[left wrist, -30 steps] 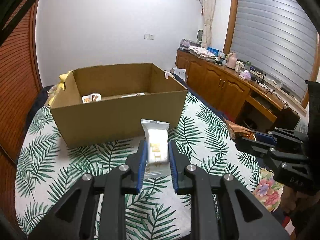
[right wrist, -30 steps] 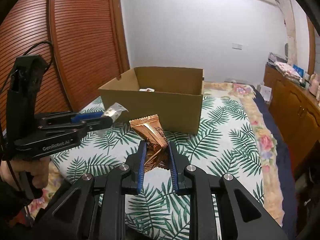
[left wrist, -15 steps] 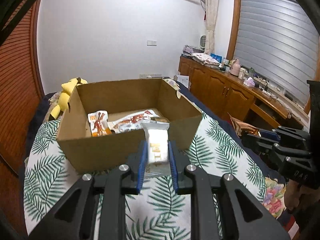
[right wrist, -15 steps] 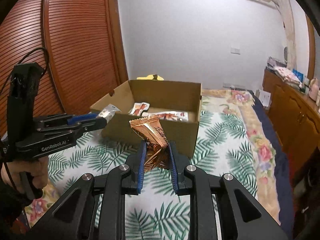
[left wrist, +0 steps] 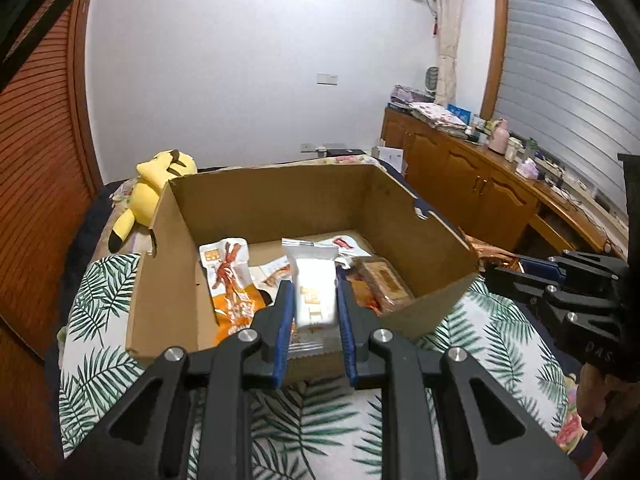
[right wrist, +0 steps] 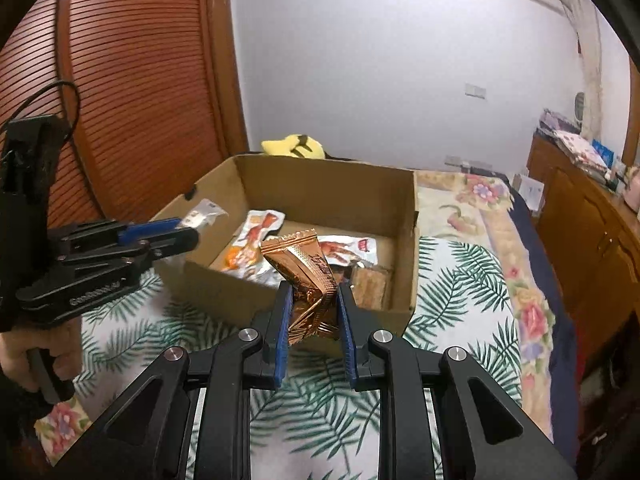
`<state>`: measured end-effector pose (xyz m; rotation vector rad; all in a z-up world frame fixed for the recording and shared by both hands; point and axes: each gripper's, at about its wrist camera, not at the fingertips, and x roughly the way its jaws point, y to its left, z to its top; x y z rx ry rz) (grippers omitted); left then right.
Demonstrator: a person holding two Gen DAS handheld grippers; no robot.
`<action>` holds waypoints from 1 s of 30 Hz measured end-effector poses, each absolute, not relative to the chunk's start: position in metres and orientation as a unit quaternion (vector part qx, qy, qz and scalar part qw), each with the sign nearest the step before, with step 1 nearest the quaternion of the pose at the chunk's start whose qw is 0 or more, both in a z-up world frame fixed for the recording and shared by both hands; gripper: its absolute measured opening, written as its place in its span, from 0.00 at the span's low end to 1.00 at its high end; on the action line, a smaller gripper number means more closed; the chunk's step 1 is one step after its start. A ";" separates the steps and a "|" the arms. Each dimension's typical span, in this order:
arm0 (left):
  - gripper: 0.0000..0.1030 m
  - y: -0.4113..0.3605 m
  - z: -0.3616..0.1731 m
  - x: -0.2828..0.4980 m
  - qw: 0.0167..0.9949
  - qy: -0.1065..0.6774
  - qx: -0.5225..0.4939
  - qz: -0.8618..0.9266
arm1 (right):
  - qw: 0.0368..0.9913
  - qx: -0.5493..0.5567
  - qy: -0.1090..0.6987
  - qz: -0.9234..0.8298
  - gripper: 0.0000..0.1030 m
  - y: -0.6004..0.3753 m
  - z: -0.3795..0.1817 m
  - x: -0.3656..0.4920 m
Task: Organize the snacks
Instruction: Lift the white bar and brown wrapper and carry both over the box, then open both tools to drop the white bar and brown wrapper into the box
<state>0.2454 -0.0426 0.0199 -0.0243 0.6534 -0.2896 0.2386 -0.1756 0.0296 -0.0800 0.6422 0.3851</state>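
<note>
The left gripper (left wrist: 313, 310) is pinching a white snack packet (left wrist: 313, 292) between closed jaws, and the right gripper (right wrist: 313, 312) is clamping a copper foil wrapper (right wrist: 310, 280). Both are hanging over the near wall of the open cardboard box (left wrist: 420, 236), where orange and white snack bags (left wrist: 230, 280) are lying. Beyond it a yellow plush toy (left wrist: 154, 184) is resting on the leaf-print bedspread (left wrist: 100, 292).

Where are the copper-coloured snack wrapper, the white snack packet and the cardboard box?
copper snack wrapper (right wrist: 310, 276), right wrist view, middle of the foil.
white snack packet (left wrist: 314, 280), left wrist view, middle of its front.
cardboard box (right wrist: 320, 192), right wrist view, inner face of the far wall.
</note>
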 end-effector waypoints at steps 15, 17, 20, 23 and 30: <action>0.18 -0.031 -0.013 0.325 0.926 0.354 -0.017 -0.128 | 0.922 -0.023 0.342 0.179 0.19 -0.183 0.016 0.315; 0.18 -0.035 -0.018 0.332 0.924 0.359 -0.020 -0.132 | 0.921 -0.021 0.343 0.183 0.19 -0.181 0.015 0.321; 0.19 -0.040 -0.026 0.340 0.920 0.368 -0.021 -0.136 | 0.918 -0.022 0.350 0.186 0.19 -0.177 0.009 0.332; 0.19 -0.044 -0.032 0.344 0.916 0.375 -0.023 -0.141 | 0.915 -0.023 0.356 0.186 0.19 -0.175 0.003 0.340; 0.20 -0.048 -0.034 0.349 0.903 0.401 -0.030 -0.149 | 0.912 -0.026 0.369 0.176 0.20 -0.172 -0.013 0.350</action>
